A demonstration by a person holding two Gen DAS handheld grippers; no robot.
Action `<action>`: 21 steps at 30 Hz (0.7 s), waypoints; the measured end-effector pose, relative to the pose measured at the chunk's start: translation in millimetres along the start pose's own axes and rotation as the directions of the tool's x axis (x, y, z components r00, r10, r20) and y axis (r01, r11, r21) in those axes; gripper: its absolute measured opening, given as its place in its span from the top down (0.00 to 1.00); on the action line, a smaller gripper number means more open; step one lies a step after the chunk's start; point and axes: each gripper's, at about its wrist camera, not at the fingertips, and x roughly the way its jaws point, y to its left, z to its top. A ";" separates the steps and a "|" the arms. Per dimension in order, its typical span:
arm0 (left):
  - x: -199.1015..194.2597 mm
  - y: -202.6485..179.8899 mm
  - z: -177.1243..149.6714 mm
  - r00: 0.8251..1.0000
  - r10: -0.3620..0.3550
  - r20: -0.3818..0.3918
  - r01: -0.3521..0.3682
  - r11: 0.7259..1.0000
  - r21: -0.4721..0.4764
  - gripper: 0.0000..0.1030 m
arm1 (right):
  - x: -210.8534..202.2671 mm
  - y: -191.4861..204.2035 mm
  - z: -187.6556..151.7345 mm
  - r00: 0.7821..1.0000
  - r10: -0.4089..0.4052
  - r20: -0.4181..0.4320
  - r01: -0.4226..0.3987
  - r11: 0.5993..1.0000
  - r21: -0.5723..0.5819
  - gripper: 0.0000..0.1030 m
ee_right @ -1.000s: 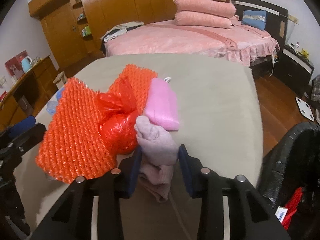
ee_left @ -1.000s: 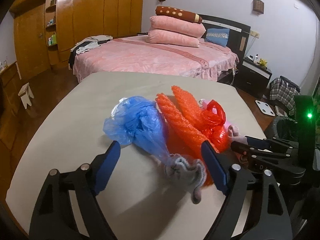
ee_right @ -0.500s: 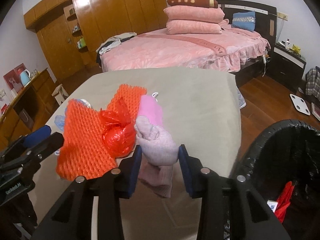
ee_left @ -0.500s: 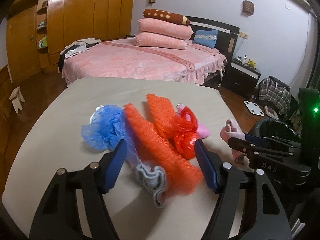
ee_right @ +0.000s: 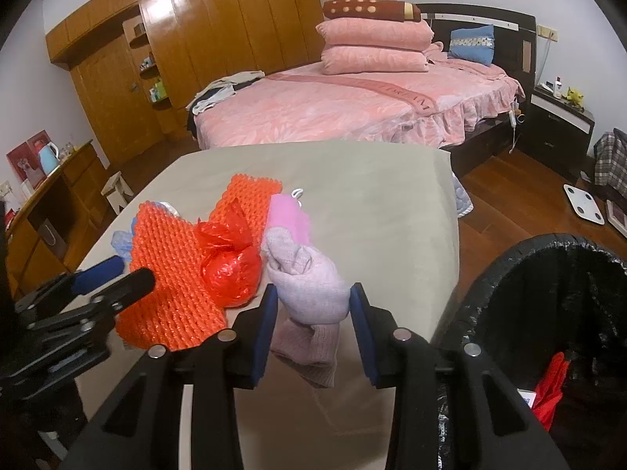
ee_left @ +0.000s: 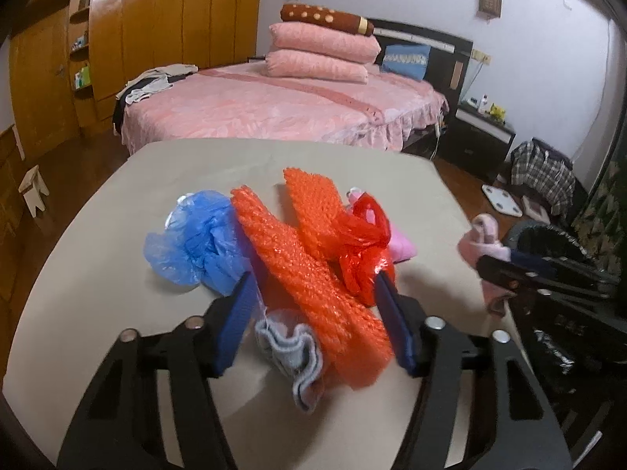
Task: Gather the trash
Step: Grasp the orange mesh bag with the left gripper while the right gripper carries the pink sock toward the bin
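The right gripper (ee_right: 313, 305) clenches a crumpled mauve knitted sock (ee_right: 309, 286), lifted over the beige table's (ee_right: 372, 211) near right edge, beside the black-lined trash bin (ee_right: 509, 274). The left gripper (ee_left: 313, 293) stands released, straddling orange foam netting (ee_left: 309, 274) and a grey sock (ee_left: 294, 352) lying near a blue plastic bag (ee_left: 196, 243).

Orange netted foam sheets (ee_left: 313, 274), a shiny red plastic bag (ee_right: 231, 270), a blue crinkled bag (ee_left: 196, 243), a pale mauve knitted sock (ee_right: 309, 286) and a grey-blue sock (ee_left: 292, 348) on a beige desk (ee_right: 372, 203); black bin (ee_right: 564, 313); blue-padded black fingers (ee_right: 264, 325)
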 end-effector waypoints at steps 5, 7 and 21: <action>13.9 -4.6 -1.4 0.999 0.002 -0.049 -0.001 1.000 0.012 0.69 | -0.1 0.0 0.5 1.000 -0.002 0.001 0.002 1.000 -0.003 0.63; 12.0 -5.7 -0.3 0.999 0.002 -0.039 -0.001 1.000 0.012 0.79 | -1.6 -0.9 0.6 1.000 -0.003 0.002 0.003 1.000 -0.004 0.63; -34.6 -18.9 20.9 0.997 -0.009 0.073 0.008 1.000 0.017 0.87 | -30.1 3.0 8.9 0.998 0.016 0.066 -0.016 1.000 -0.003 0.63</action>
